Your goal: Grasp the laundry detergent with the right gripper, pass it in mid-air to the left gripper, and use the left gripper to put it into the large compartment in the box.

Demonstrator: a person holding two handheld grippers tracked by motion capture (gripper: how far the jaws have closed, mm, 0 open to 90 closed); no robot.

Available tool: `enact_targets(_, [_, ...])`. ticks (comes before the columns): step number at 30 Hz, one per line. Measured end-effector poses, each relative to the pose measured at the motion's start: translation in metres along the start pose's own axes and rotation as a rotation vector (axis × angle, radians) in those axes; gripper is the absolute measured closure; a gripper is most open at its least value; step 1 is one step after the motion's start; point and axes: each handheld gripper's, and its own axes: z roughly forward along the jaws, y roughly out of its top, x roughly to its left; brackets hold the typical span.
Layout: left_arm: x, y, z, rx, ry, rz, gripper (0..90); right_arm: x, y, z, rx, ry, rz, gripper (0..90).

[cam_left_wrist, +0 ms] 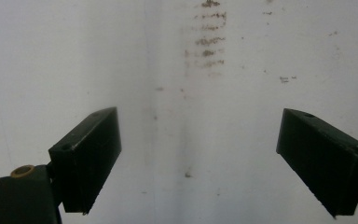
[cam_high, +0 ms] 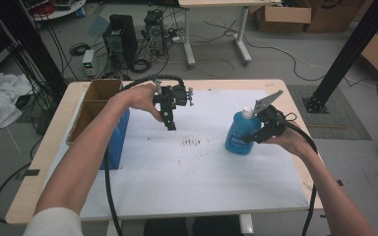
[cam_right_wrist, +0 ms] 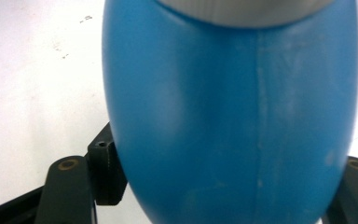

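Observation:
A blue bottle with a white cap stands upright on the white sheet at the right of the table. My right gripper comes at it from the right, and its jaws press against the bottle's sides. In the right gripper view the blue bottle sits close between the jaws, with one black fingertip against its left side. My left gripper hangs above the middle of the sheet, pointing down. In the left gripper view the left gripper stands open with nothing between its jaws.
An open cardboard box with a blue side stands at the table's left edge. Brown smudges mark the sheet between the grippers. Cables trail off the front edge. Beyond the table are computers, boxes and a black post.

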Motion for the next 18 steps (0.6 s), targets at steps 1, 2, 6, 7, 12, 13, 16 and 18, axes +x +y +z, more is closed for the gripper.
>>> enact_targets(1, [0.0001,0.0000,-0.0002,-0.001,-0.001,-0.001,14.4,0.0001,0.0001,0.0000,0.000,-0.002,-0.003,31.2])
enact_targets(2, [-0.0002,-0.0001,-0.0002,-0.002,-0.002,-0.003,14.4,0.0001,-0.0001,0.0000,0.001,0.000,-0.001,31.3])
enact_targets(6, [-0.0005,0.0003,-0.0003,0.001,-0.003,0.000,14.4,-0.0002,-0.0002,0.0000,0.002,-0.002,0.001,32.5])
enact_targets(7, [-0.0007,0.0003,-0.0003,-0.002,-0.004,0.000,14.4,-0.0003,-0.0001,0.0000,0.002,-0.003,0.001,32.5])
enact_targets(12, [-0.0002,0.0007,-0.0019,-0.008,-0.006,0.001,14.4,-0.0007,0.0002,-0.0001,-0.003,-0.004,-0.005,34.5])
enact_targets(13, [-0.0004,0.0007,-0.0020,-0.010,-0.006,-0.002,14.4,-0.0008,0.0003,-0.0002,-0.004,-0.004,-0.006,35.3])
enact_targets(16, [-0.0009,0.0008,-0.0021,-0.010,-0.004,-0.002,14.4,-0.0012,0.0006,-0.0004,-0.010,-0.003,-0.004,36.4])
enact_targets(18, [-0.0010,0.0008,-0.0023,-0.009,-0.003,-0.001,14.4,-0.0009,0.0009,0.0001,-0.006,-0.004,-0.005,37.4])
